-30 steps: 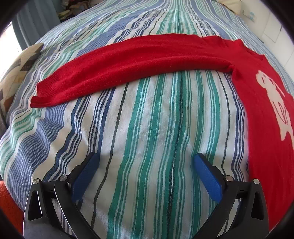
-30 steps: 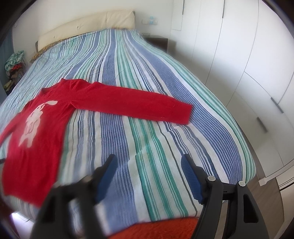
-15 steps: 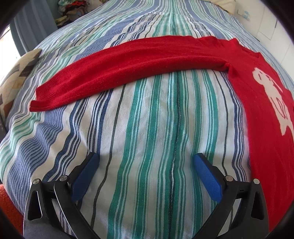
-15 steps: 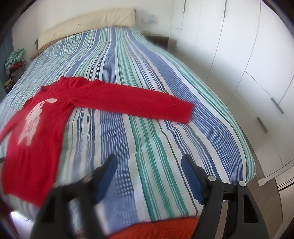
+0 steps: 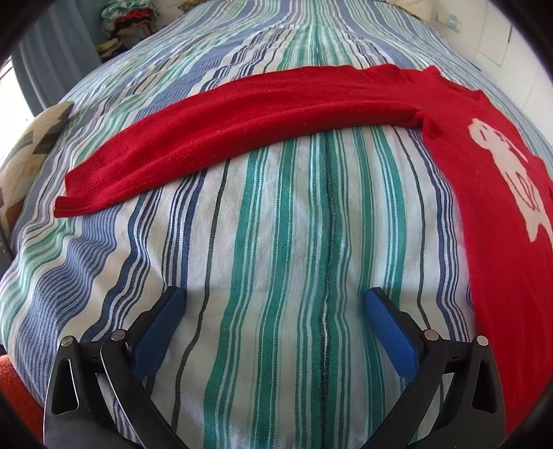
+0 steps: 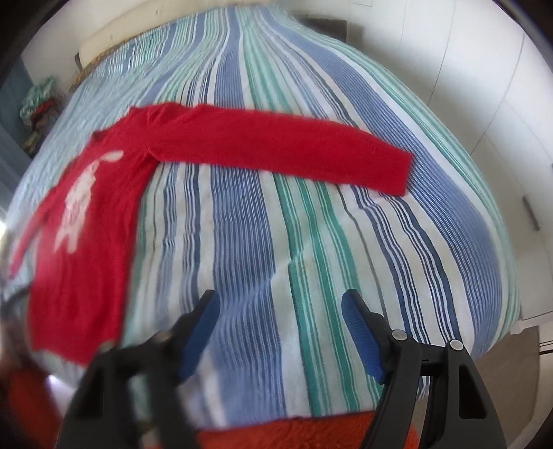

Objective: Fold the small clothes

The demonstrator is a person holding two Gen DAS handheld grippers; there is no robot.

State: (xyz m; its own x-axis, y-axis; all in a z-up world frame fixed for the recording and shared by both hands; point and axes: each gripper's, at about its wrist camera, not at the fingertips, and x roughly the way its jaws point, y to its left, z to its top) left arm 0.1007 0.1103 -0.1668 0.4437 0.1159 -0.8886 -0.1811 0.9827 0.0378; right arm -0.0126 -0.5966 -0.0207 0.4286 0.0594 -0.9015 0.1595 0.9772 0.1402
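Note:
A small red long-sleeved sweater (image 5: 484, 193) with a white figure on its chest lies flat on the striped bed, both sleeves spread out. In the left wrist view one sleeve (image 5: 242, 127) runs across to its cuff at the left. My left gripper (image 5: 274, 300) is open and empty, just above the bedspread, short of that sleeve. In the right wrist view the sweater (image 6: 86, 214) lies at the left and its other sleeve (image 6: 283, 152) stretches right. My right gripper (image 6: 280, 304) is open and empty above the bed, short of the sleeve. This view is blurred.
The striped bedspread (image 5: 276, 224) covers the whole bed. A patterned cushion (image 5: 31, 148) lies at the left edge. A pile of clothes (image 5: 128, 24) sits beyond the bed. White wardrobe doors (image 6: 484, 86) stand along the right side. An orange-red fabric (image 6: 293, 431) lies at the near edge.
Both grippers have moved forward over the bed toward the sweater's sleeves, which now look larger and lower in each view. Both stay open. The sweater has not moved.

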